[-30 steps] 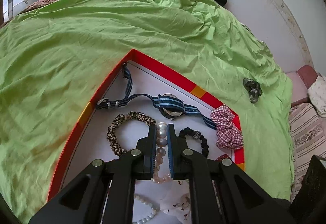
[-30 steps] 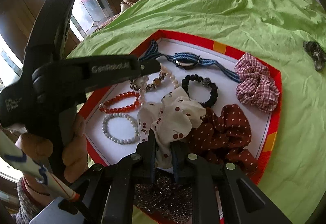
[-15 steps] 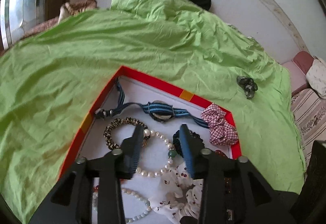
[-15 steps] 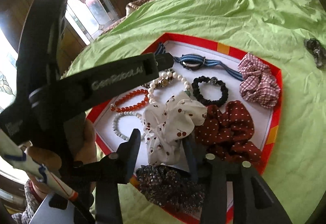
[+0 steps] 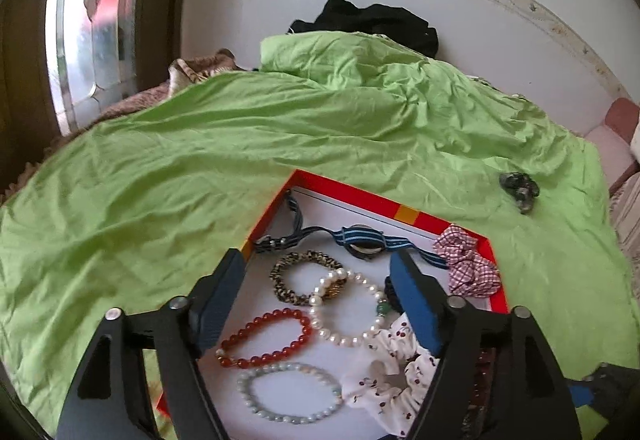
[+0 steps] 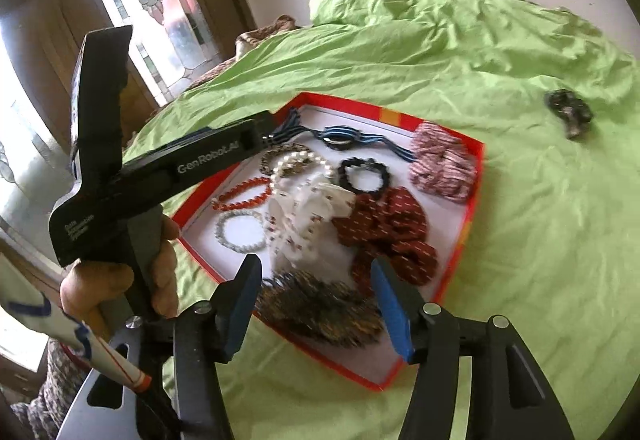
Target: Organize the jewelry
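Observation:
A red-rimmed white tray (image 5: pixel 360 198) (image 6: pixel 474 176) lies on the green bedspread. It holds a pearl bracelet (image 5: pixel 352 304), a red bead bracelet (image 5: pixel 264 336), a pale bead bracelet (image 5: pixel 288 394), a striped watch (image 5: pixel 360 240), a leopard hair tie (image 5: pixel 288 272), a black bead bracelet (image 6: pixel 364 174), and white cherry (image 6: pixel 308 212), dark red (image 6: pixel 384 228), checked (image 6: pixel 440 164) and glittery (image 6: pixel 320 310) scrunchies. My left gripper (image 5: pixel 318 284) is open and empty above the tray. My right gripper (image 6: pixel 316 290) is open and empty above the tray's near edge.
A dark hair clip (image 5: pixel 518 190) (image 6: pixel 570 112) lies on the bedspread (image 5: pixel 200 168) right of the tray. Black clothing (image 5: pixel 372 24) sits by the far wall. A window (image 6: pixel 152 0) is on the left. The left gripper's body and hand (image 6: pixel 120 200) cross the right wrist view.
Both grippers opened and pulled back up from the tray. The left let go of the pearl bracelet; the right let go of the white cherry scrunchie. Both items now lie in the tray.

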Tool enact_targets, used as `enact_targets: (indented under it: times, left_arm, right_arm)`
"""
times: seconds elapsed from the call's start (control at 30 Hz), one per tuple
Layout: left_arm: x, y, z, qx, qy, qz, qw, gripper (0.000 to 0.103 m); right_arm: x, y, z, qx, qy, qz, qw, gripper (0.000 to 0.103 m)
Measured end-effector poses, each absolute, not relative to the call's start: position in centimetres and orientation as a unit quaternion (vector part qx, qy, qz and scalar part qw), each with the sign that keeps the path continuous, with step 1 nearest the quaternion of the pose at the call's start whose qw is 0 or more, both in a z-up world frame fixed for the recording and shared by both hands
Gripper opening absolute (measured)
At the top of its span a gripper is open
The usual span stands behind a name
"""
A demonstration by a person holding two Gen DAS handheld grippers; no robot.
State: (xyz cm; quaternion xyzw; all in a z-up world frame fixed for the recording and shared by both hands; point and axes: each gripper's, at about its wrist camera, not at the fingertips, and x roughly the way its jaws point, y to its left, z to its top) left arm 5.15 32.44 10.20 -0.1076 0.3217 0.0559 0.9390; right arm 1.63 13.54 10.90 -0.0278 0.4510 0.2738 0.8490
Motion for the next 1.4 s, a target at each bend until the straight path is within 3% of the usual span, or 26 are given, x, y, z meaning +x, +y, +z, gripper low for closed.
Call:
enact_targets:
  times: [0.2, 0.37, 0.57, 0.77, 1.0, 1.4]
  left_arm:
    - [3.0, 30.7, 11.1, -0.053, 0.274, 0.105, 0.954, 0.091]
    - [-0.7, 29.0, 13.3, -0.028, 0.186, 0.164, 0.969, 0.103]
    - [-6.1, 27.1, 16.3, -0.026, 0.124, 0.193, 0.973, 0.103]
    - [-10.1, 25.9, 16.7, -0.036, 0.146, 0.190, 0.970, 0.103]
    - [-10.4, 25.1, 15.6, -0.028, 0.256, 0.188, 0.948, 0.103]
    - [-11.8, 24.0, 14.8, -0.019, 0.284, 0.150, 0.947, 0.103]
  right_arm:
    - [0.7, 10.5, 11.0, -0.020, 0.452, 0.240, 0.859, 0.063]
    - [-0.7, 8.0, 10.9, -0.016, 0.454, 0.216, 0.864, 0.064]
    - [-2.5, 4.8, 10.4, -0.009, 0.456, 0.185, 0.870, 0.064]
    - [-4.0, 3.3, 10.0, -0.002, 0.461, 0.168, 0.872, 0.064]
    - [-6.1, 3.3, 9.9, -0.026, 0.449, 0.150, 0.881, 0.070]
    - [-7.1, 3.9, 9.6, -0.049, 0.447, 0.092, 0.888, 0.074]
